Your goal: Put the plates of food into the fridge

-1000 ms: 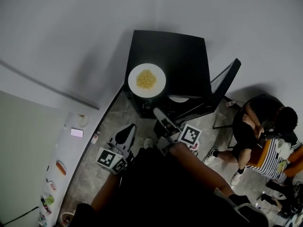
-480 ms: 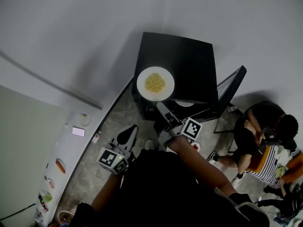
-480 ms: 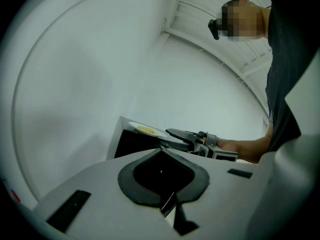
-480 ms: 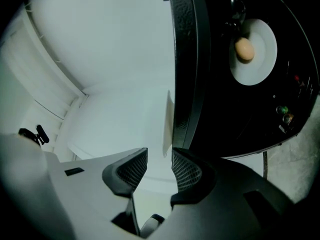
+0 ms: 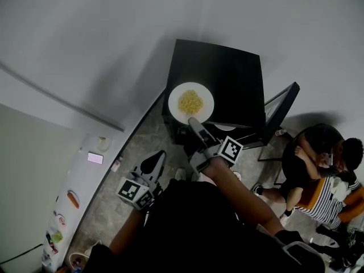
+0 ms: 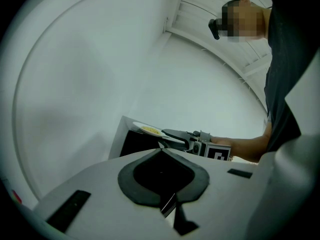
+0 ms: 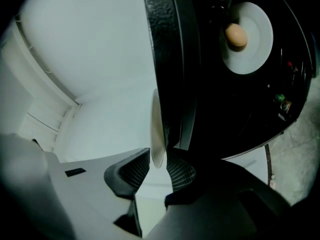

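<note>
The plate [image 5: 177, 95] with its heap of yellow food [image 5: 190, 102] sits on top of the black fridge [image 5: 230, 73], toward the front left corner. The fridge's door [image 5: 281, 108] hangs open to the right. The right claw [image 5: 194, 124] reaches up to the plate's near edge. In the right gripper view that rim [image 7: 157, 129] stands edge-on between the two ribbed pads (they straddle it without clearly pressing). The jaws have just been closing in a little, yet they remain spread. In that view a second plate [image 7: 256, 44] lies on a shelf inside the fridge, carrying one round brown item [image 7: 235, 35]. The left claw [image 5: 152, 164] hangs lower and to the left, well apart from the fridge, its jaws pressed together on nothing. Two people [image 5: 321, 164] sit off to the right.
</note>
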`<state>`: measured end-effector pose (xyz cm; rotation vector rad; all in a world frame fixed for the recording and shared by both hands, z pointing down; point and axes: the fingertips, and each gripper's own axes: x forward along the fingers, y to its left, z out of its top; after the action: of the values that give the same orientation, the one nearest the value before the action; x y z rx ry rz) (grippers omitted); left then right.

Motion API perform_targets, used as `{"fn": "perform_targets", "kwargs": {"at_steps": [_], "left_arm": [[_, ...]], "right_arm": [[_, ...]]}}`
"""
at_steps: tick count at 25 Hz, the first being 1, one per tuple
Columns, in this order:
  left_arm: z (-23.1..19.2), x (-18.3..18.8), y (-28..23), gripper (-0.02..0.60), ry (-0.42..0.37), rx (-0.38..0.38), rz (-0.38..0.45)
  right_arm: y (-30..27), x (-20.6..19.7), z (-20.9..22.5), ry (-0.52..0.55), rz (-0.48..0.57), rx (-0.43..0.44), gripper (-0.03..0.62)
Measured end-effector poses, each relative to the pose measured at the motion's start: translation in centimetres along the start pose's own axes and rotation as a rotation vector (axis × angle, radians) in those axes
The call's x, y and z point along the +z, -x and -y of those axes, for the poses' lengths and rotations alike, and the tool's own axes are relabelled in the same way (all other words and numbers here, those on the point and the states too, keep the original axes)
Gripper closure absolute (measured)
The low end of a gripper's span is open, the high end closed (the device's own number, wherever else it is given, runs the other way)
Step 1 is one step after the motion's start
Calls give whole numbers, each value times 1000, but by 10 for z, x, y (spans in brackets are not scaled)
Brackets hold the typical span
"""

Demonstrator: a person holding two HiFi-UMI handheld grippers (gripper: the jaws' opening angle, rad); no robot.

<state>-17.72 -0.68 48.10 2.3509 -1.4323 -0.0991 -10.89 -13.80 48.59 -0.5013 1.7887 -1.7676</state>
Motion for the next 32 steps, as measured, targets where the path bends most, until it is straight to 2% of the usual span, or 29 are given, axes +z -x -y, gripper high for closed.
{"fn": "perform_targets", "kwargs": {"at_steps": [2,7,11,17,29,32], "left_arm": [[0,1,-2,558,4,1,-1],[3,-1,-6,558,11,-5,-2],[8,-3,-7,558,19,-10,7],[36,-9,9,558,5,-21,17],[9,-18,-15,558,39,-4,-17],[14,-17,-9,558,47,17,-21]], "right_arm": [[1,0,0,-6,-2,-1,527],[3,-2,-1,-9,-28,-12,548],[16,-9,-8,-8,-61,-17,549],[60,-43,-23,25,-171,-9,559],[71,-51,-5,-23,-319,-82,559],[87,-58,-5,-22,-358,-95,557]]}}
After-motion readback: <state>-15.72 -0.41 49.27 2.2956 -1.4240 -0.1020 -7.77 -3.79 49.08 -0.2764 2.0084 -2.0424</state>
